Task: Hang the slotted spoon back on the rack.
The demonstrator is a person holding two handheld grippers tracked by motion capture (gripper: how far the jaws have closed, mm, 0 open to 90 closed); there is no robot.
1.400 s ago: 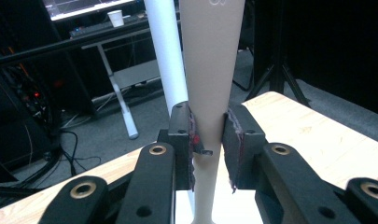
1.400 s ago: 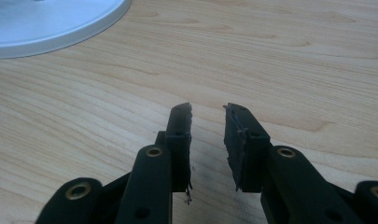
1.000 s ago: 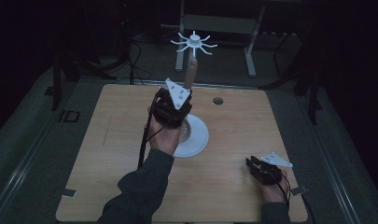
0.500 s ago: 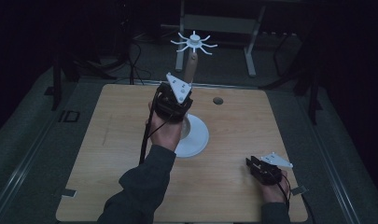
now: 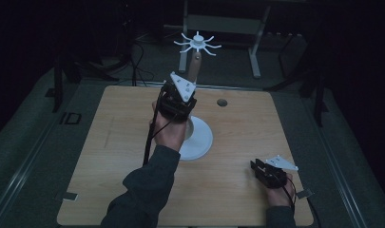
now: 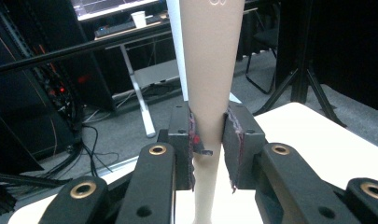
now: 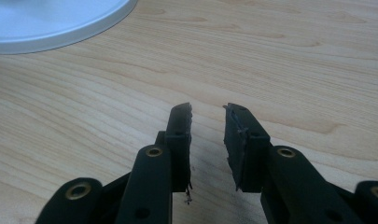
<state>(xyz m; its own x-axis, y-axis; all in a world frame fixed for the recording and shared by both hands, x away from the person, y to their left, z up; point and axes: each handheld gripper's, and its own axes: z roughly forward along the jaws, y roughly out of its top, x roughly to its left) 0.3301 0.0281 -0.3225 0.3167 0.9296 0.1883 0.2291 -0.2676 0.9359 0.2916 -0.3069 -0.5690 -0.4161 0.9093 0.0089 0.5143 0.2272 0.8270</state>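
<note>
While the high view shows the left hand-held gripper [image 5: 182, 97] clamping the stand's post [image 5: 195, 66] at tabletop [image 5: 109, 142] centre, twelve o'clock of its white base [image 5: 199, 140], the left gripper view confirms it. In the right gripper view, the right hand-held gripper [image 7: 207, 116] rests part-open, empty. The step looks like holding the stand; next needs steadiness.

The left gripper [image 5: 180, 97] is raised over mid-table, jaws clamped. The right gripper [image 5: 270, 172] rests low, jaws apart.

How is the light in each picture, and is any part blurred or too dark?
High view: dim, the surroundings nearly black, the table evenly lit. Left gripper view: bright, the post sharp, the background soft. Right gripper view: bright, wood grain clear, the near black jaws slightly soft.
</note>
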